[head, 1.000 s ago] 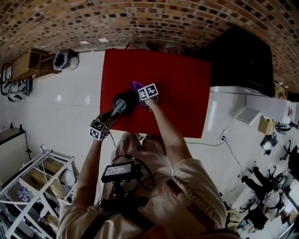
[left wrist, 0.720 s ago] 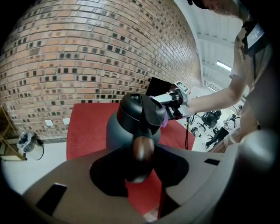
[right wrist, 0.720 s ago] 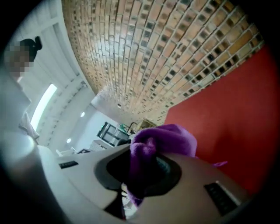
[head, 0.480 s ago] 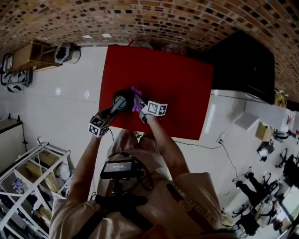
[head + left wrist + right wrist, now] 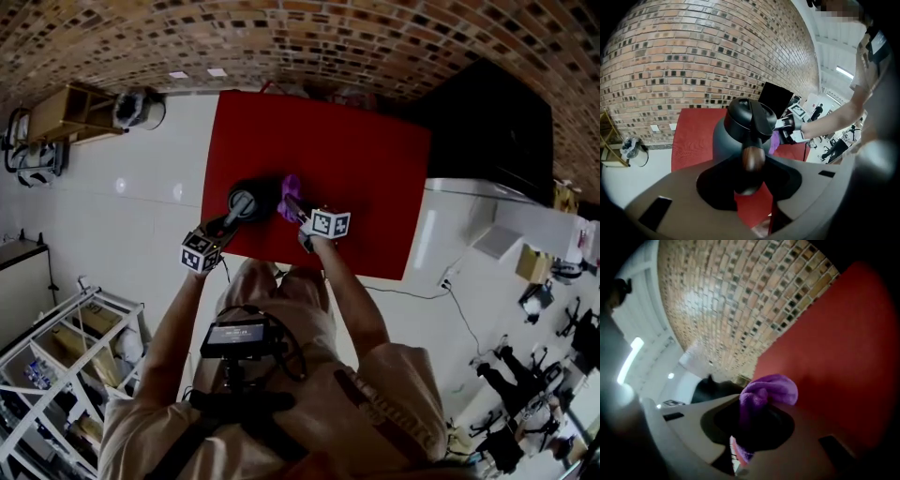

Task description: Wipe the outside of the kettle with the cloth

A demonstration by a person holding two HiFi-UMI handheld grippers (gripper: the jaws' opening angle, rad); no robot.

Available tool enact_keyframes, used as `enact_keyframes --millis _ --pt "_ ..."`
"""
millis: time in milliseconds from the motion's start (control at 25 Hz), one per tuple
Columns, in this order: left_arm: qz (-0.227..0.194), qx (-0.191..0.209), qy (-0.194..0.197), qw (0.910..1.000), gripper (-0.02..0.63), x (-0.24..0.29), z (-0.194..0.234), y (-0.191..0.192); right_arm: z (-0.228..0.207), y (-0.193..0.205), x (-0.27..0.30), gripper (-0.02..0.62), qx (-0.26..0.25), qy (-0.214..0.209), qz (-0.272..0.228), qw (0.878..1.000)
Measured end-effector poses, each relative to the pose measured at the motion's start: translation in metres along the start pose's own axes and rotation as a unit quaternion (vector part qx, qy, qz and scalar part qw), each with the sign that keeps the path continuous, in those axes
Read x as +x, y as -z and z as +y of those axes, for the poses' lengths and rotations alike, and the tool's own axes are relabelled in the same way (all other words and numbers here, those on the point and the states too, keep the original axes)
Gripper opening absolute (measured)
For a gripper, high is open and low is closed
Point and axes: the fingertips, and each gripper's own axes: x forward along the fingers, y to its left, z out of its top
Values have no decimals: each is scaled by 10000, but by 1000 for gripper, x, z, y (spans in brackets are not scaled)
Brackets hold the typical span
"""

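**Kettle braced by its handle, cloth bunched at its right flank**

You had the kettle (image 5: pixel 251 199) standing upright on the red surface (image 5: pixel 356 159), toward the near left part of it. Your left gripper (image 5: pixel 225 228) came in from the near left and was closed on the handle (image 5: pixel 753 158), whose brown wooden grip sat squarely between the jaws in the left gripper view. That hold reads as an anchor. With the handle pinned, the body should not slide or turn when the other side is rubbed.

Your right gripper (image 5: pixel 302 212) was clamped on the purple cloth (image 5: pixel 765 392). A rounded wad bulged out past the jaw tips, so soft fabric rather than hard jaw would meet the kettle wall. In the head view the wad lay just beside the kettle's right flank, on the side away from the handle. The right gripper view showed the dark body a little beyond and to the left of the cloth. I could not settle from either view whether fabric was pressing on the wall at that instant.

Working from opposite sides made sense, since each gripper stayed out of the other's way. The wipe looked to be under way, with the far side and the lid likely left to cover. A hard sideways push could tip the kettle against your hold.
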Motion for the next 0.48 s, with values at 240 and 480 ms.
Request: enact_keyframes --millis 240,480 --pt "-109 -23 -60 9999 149 1 10 5 85 17 6 81 -1002 -964 99 9902" --pt "-204 -288 64 9994 149 2 -9 -3 -26 62 40 83 95 360 457 9983"
